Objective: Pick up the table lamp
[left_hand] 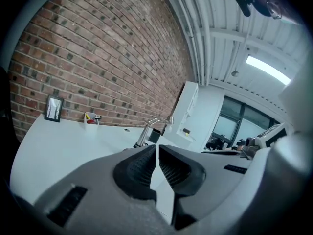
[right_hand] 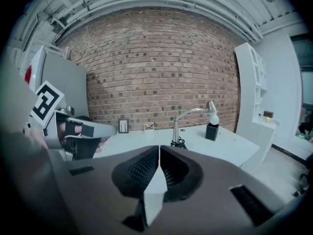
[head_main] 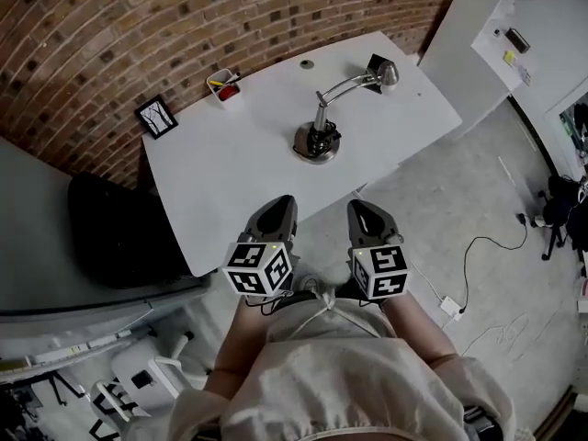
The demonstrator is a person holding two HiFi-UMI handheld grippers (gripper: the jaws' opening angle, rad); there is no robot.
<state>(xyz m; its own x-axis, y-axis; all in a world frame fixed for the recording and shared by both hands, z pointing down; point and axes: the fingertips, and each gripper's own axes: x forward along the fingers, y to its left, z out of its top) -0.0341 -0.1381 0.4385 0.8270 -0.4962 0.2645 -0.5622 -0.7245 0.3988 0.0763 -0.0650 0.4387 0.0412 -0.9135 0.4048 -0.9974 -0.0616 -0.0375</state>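
A silver table lamp [head_main: 323,129] with a round base and a curved arm stands on the white table [head_main: 230,173]; its head leans toward the table's right end. It also shows in the right gripper view as the lamp [right_hand: 188,124] and, smaller, in the left gripper view as the lamp [left_hand: 149,130]. My left gripper [head_main: 275,211] and right gripper [head_main: 362,214] hang side by side just short of the table's near edge, both shut with nothing between the jaws. In its own view the left gripper [left_hand: 156,151] points at the table, and so does the right gripper [right_hand: 159,153].
On the table stand a small black picture frame [head_main: 156,116], a white pen cup [head_main: 223,86] and a black box [head_main: 376,65] under the lamp head. A brick wall [head_main: 138,26] runs behind. A dark chair [head_main: 115,232] sits left; cables [head_main: 478,255] lie on the floor right.
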